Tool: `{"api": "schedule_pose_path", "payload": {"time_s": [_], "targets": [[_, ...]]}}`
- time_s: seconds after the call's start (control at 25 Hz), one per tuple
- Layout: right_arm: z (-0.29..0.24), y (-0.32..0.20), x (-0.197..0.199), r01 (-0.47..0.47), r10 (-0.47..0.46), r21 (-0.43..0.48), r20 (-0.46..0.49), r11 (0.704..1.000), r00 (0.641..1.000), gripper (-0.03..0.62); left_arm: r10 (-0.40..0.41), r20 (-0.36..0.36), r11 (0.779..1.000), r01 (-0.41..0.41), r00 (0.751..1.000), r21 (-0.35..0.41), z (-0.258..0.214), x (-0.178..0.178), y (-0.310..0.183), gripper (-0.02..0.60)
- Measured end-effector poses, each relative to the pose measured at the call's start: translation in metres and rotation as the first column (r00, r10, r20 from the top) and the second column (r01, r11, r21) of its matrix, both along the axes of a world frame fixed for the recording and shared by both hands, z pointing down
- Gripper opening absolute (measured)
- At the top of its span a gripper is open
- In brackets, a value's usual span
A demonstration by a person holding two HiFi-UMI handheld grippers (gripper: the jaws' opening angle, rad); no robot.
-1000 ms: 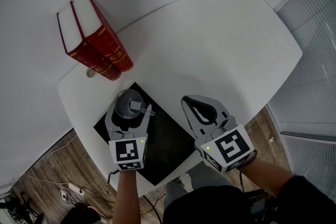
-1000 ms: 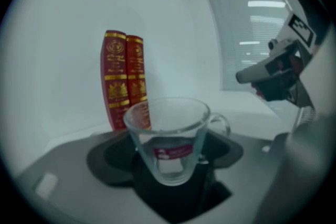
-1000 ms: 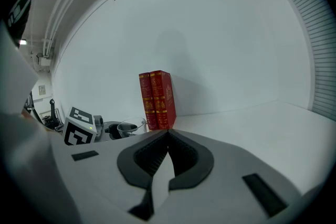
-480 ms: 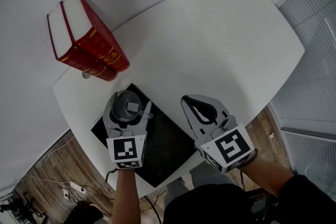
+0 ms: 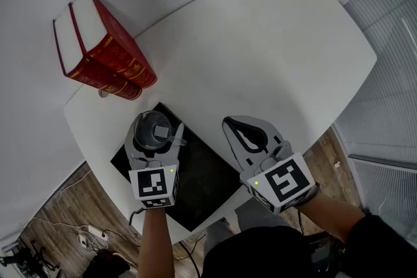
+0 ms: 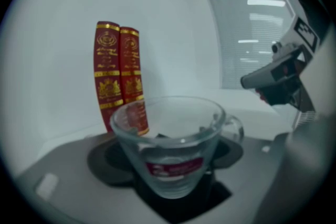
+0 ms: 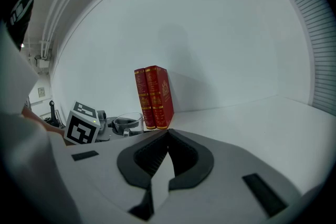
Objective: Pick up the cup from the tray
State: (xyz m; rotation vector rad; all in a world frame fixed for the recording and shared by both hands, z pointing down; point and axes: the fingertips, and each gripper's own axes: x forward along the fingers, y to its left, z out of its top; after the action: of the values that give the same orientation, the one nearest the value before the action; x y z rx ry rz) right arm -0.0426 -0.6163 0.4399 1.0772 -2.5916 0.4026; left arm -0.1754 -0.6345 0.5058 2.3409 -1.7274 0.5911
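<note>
My left gripper (image 5: 154,135) clasps an empty glass cup (image 6: 169,147) between its jaws, over the far corner of the black tray (image 5: 207,187). My right gripper (image 7: 168,135) is closed on nothing.

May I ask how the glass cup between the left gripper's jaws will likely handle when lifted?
The glass cup looks rigid but smooth, so probably slippery and breakable. Its upward-flaring walls may resist slipping downward; empty, it seems light.
</note>
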Motion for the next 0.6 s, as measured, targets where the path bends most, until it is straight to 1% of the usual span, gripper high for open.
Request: {"api": "schedule_pose_path", "payload": {"time_s": [0.16,0.28,0.4,0.6], "targets": [[-0.003,0.003,0.001,-0.004,0.004,0.008,-0.002,1.0,1.0,0.014,0.008,-0.003,1.0,-0.008,1.0,0.011,-0.004,0.004,0.006,0.387],[-0.005,0.003,-0.001,-0.004,0.003,0.019,0.003,1.0,1.0,0.014,-0.008,-0.012,1.0,0.008,1.0,0.027,-0.012,0.001,0.01,0.387],[-0.01,0.005,-0.003,0.002,-0.003,0.031,0.014,1.0,1.0,0.014,-0.027,-0.005,0.999,0.027,1.0,0.023,-0.019,0.0,0.016,0.387],[-0.022,0.016,-0.003,0.007,-0.008,0.05,0.021,0.999,1.0,0.014,-0.059,-0.058,0.997,0.061,0.997,0.037,-0.043,0.002,0.034,0.387]]}}
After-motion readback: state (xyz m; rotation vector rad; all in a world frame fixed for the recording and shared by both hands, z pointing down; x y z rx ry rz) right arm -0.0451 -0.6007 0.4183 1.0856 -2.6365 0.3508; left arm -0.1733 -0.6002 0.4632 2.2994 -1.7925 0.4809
